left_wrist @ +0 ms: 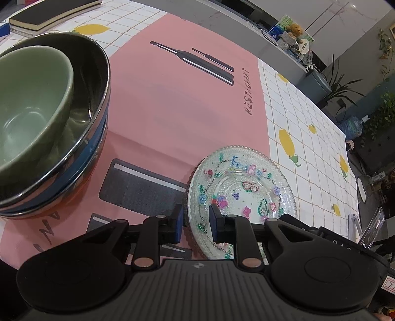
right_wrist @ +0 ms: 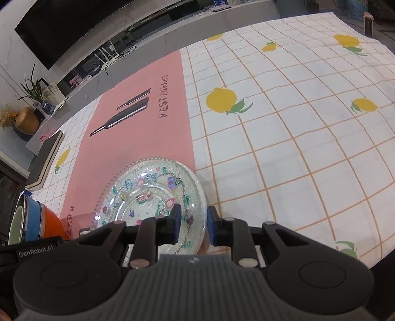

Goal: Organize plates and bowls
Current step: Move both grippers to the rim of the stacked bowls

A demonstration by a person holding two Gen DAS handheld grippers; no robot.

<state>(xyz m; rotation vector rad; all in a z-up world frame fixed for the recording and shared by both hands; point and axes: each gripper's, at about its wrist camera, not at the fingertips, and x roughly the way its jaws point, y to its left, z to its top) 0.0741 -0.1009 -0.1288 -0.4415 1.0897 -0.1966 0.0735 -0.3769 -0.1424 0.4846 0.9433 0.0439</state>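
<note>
A clear glass plate (left_wrist: 243, 190) with painted flowers lies on the pink placemat (left_wrist: 177, 103); it also shows in the right wrist view (right_wrist: 148, 195). My left gripper (left_wrist: 196, 222) straddles the plate's left rim, one blue pad on each side, jaws slightly apart. My right gripper (right_wrist: 193, 222) straddles the plate's right rim the same way. A green bowl (left_wrist: 27, 108) sits nested in a steel bowl (left_wrist: 86, 81) on a blue and an orange bowl, at the left; the stack shows at the right wrist view's left edge (right_wrist: 32, 224).
A black notebook (left_wrist: 49, 12) lies at the table's far left corner, also in the right wrist view (right_wrist: 47, 158). The lemon-print tablecloth (right_wrist: 296, 123) spreads to the right. A shelf with plants and ornaments runs behind the table.
</note>
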